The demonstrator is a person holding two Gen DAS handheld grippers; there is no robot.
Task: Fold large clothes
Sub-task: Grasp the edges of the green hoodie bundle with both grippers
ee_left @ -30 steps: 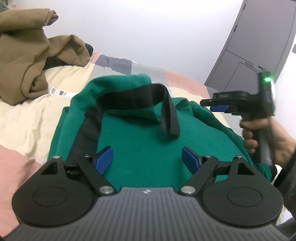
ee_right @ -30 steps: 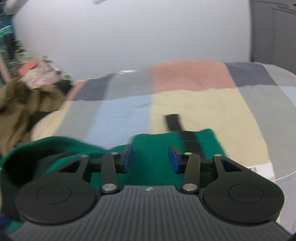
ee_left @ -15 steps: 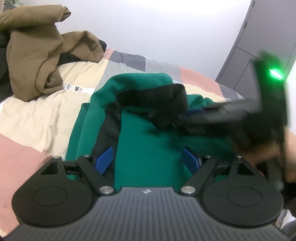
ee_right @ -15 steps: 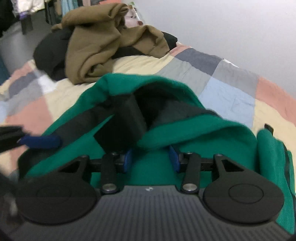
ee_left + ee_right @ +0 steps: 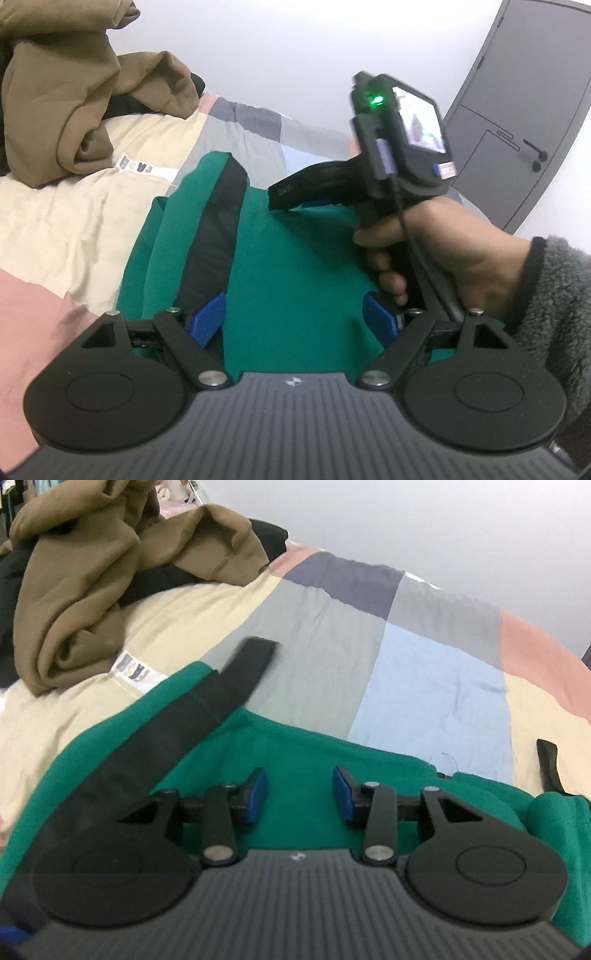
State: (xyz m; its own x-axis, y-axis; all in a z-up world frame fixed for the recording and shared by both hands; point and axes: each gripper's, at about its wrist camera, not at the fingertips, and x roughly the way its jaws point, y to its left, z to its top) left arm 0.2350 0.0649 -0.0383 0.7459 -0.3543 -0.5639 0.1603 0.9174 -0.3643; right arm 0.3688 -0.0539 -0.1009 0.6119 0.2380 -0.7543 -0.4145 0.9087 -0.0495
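I had the green fleece garment with black trim (image 5: 295,273) lying spread on the patchwork quilt of cream, pink, grey and pale-blue squares (image 5: 424,686), filling the near part of both wrist views. Its wide black band (image 5: 214,240) ran up the left side of the cloth in the left camera, and in the right camera the same band's loose end (image 5: 243,668) stuck out blurred over the grey square. A second short black strap (image 5: 548,764) lay on the quilt at the garment's far right edge.

My left gripper (image 5: 295,317) hung over the green cloth with its blue pads wide apart and nothing between them; the left pad (image 5: 207,319) sat just over the edge of the black band, and I could not tell whether it touched.

My right gripper (image 5: 299,797) was about a third open and its jaws were closing. Only flat green fleece showed beneath the gap, with nothing pinched. From the left camera I saw that tool's black body, green light and small screen held by a hand (image 5: 443,251) in a grey fuzzy sleeve (image 5: 557,310), pointing across the garment.

A crumpled brown hooded sweatshirt (image 5: 92,583) lay heaped on dark clothing at the far left of the bed, well apart from the green piece, with a white printed label (image 5: 144,168) between them. A grey door (image 5: 517,122) stood at the right.
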